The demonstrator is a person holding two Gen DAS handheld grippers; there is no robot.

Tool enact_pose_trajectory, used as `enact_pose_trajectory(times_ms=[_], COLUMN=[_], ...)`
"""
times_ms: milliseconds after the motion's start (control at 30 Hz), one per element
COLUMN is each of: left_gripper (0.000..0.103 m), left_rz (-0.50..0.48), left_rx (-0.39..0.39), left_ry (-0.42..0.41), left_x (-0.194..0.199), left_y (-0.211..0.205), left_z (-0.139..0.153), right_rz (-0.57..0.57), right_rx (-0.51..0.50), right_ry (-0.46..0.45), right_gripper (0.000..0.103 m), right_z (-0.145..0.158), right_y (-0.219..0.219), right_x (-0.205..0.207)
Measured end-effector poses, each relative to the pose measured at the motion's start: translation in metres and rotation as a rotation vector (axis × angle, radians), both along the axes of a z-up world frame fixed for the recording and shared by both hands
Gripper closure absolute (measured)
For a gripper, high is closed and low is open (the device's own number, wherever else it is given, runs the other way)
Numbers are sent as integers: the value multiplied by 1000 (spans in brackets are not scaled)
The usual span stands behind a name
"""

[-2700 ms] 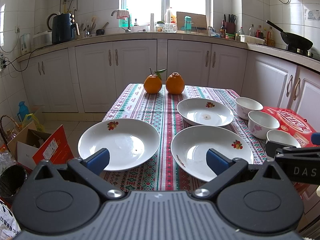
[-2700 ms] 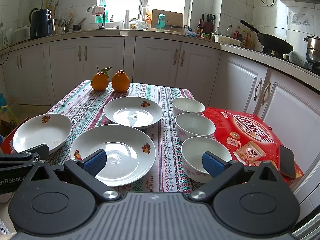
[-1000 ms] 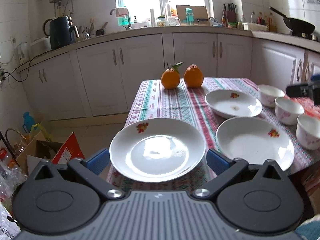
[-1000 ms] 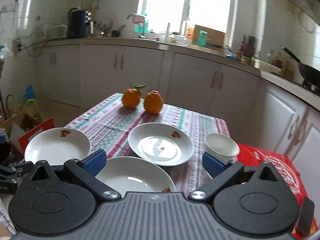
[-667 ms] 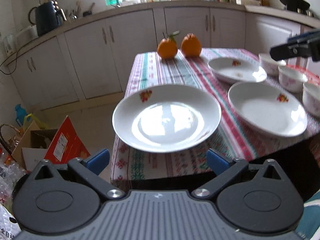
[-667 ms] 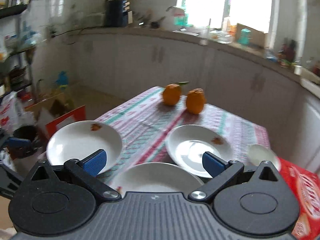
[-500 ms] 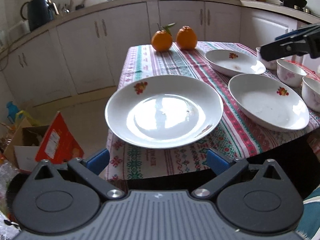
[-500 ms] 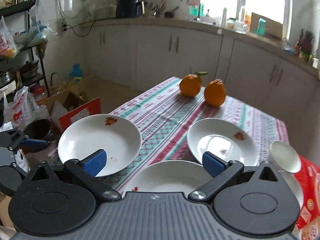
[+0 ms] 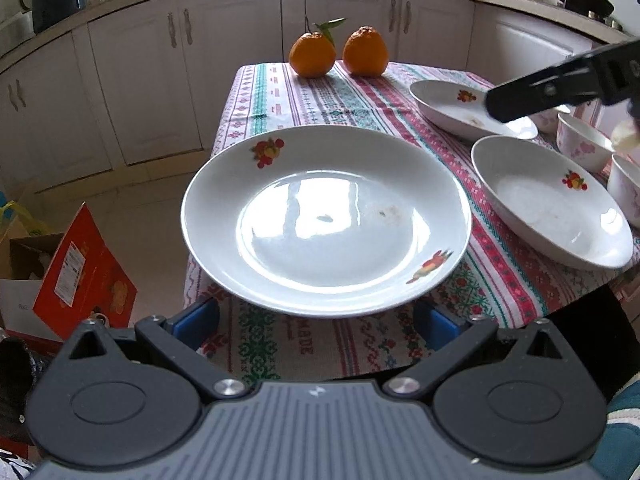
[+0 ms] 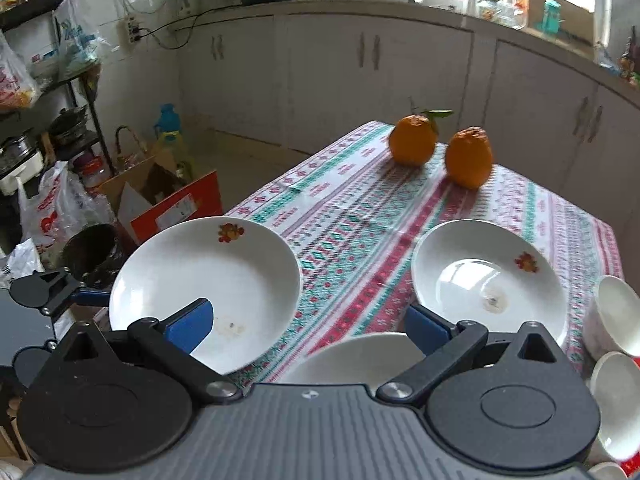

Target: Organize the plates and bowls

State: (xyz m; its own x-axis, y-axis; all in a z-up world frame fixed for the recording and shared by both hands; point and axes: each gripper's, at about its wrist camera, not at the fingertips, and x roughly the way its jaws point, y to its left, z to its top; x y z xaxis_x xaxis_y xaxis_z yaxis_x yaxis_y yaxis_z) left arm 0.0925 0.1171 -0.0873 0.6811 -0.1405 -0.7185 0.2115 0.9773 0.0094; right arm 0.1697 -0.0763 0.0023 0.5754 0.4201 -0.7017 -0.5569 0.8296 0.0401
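The left gripper (image 9: 316,316) sits low at the near edge of the worktop (image 9: 360,100), its fingers (image 9: 196,318) spread wide on either side of the near plate (image 9: 326,220). That plate overhangs the edge of the striped tablecloth (image 9: 304,96), and its front rim hides the fingertips, so I cannot tell whether they touch the china; nothing is pinched yet. The step in hand looks like lining up on this first plate so it can be stacked.

The right gripper (image 10: 308,324) hovers over the middle of the worktop with its fingers (image 10: 188,322) also spread and holding nothing. Just beneath it is the middle plate (image 10: 360,354), and beyond that the far plate (image 10: 488,280) with a small dried smear in its well. Three bowls (image 10: 618,316) stand in a row at the right edge, apart from the plates. Two oranges (image 10: 414,140) rest at the far end, well clear of the work.

The next move probably calls for a firm hold on the near plate's rim, since a glazed, shallow rim is likely to slip between the pads. It would then be lifted level and set onto the middle plate beside it. The right gripper should keep out of that path.
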Motion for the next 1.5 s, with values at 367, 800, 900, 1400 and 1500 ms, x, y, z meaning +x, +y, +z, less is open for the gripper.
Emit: enact_pose_trajectory(times_ms=[367, 800, 900, 1400, 1500], left_gripper=[0, 0, 0, 1, 1], left_rz=[-4, -35, -42, -199, -237], left_rx=[6, -7, -7, -14, -6], left_ry=[34, -21, -14, 4, 5], left_x=[11, 4, 6, 7, 10], left_y=[1, 3, 4, 27, 29], left_z=[2, -1, 1, 8, 11], right_rz=[179, 311, 345, 346, 341], right_rx=[17, 18, 0, 51, 69], right_ry=[146, 277, 291, 418, 436], right_gripper=[0, 0, 0, 7, 13], right_z=[-4, -26, -32, -52, -53], right_y=[34, 72, 81, 68, 61], right_x=[53, 111, 116, 120, 117])
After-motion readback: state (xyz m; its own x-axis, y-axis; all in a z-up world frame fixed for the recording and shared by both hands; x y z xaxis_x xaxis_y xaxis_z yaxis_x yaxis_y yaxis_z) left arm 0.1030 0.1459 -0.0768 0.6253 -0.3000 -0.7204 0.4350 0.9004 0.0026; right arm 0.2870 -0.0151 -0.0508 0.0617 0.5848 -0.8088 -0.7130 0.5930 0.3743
